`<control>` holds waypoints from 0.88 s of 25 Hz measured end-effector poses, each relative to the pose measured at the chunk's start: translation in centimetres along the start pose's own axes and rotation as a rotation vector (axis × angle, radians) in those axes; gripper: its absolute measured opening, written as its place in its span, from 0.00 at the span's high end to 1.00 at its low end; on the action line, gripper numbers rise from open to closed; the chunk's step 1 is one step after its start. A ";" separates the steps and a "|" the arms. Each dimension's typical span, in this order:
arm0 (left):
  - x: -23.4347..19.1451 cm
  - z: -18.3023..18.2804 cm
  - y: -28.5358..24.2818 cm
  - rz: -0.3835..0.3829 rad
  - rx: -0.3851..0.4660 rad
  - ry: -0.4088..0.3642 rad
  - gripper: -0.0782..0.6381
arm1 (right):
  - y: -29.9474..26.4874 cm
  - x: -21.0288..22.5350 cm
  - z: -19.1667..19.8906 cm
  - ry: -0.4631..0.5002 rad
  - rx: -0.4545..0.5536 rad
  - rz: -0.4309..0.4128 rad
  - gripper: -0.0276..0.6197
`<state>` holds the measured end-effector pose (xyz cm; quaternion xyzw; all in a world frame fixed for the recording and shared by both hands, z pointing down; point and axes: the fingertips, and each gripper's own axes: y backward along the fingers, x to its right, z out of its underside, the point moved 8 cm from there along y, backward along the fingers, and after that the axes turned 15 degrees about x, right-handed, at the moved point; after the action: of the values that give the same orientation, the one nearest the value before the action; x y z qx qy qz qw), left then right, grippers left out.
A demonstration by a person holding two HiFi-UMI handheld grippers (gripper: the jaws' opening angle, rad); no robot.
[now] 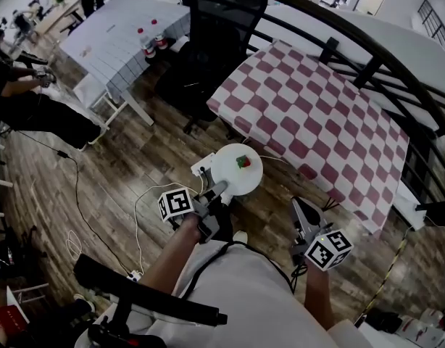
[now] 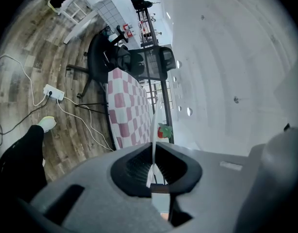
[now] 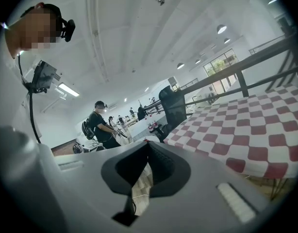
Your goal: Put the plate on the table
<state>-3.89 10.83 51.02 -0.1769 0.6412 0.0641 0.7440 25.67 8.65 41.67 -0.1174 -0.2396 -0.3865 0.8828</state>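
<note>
A white plate (image 1: 233, 174) with a small red and green toy strawberry (image 1: 243, 162) on it hangs over the wooden floor, short of the table with the red and white checked cloth (image 1: 317, 114). My left gripper (image 1: 219, 190) is shut on the plate's near rim. In the left gripper view the plate (image 2: 154, 123) shows edge-on as a thin white line between the jaws of the left gripper (image 2: 153, 149), with the strawberry (image 2: 163, 131) beyond it. My right gripper (image 1: 301, 210) hangs apart to the right, shut and holding nothing; in its own view the right gripper (image 3: 149, 144) faces the checked table (image 3: 246, 130).
A black office chair (image 1: 208, 35) stands at the table's far left corner. A black railing (image 1: 382, 56) runs behind the table. A white power strip (image 1: 201, 169) and cables lie on the floor under the plate. Another clothed table (image 1: 121, 35) holds bottles. People (image 1: 19, 100) stand at left.
</note>
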 end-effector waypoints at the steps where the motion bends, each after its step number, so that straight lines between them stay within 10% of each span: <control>1: 0.1 -0.3 -0.5 0.002 -0.006 -0.002 0.86 | -0.3 0.2 -0.1 -0.004 0.004 0.006 0.94; 22: 2.2 -10.5 -13.9 0.037 -0.102 -0.021 0.86 | -13.0 4.8 -3.6 -0.019 0.049 0.079 0.94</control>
<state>-8.80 -5.98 50.22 -0.2021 0.6325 0.1123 0.7392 20.11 -4.58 41.32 -0.1088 -0.2526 -0.3440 0.8978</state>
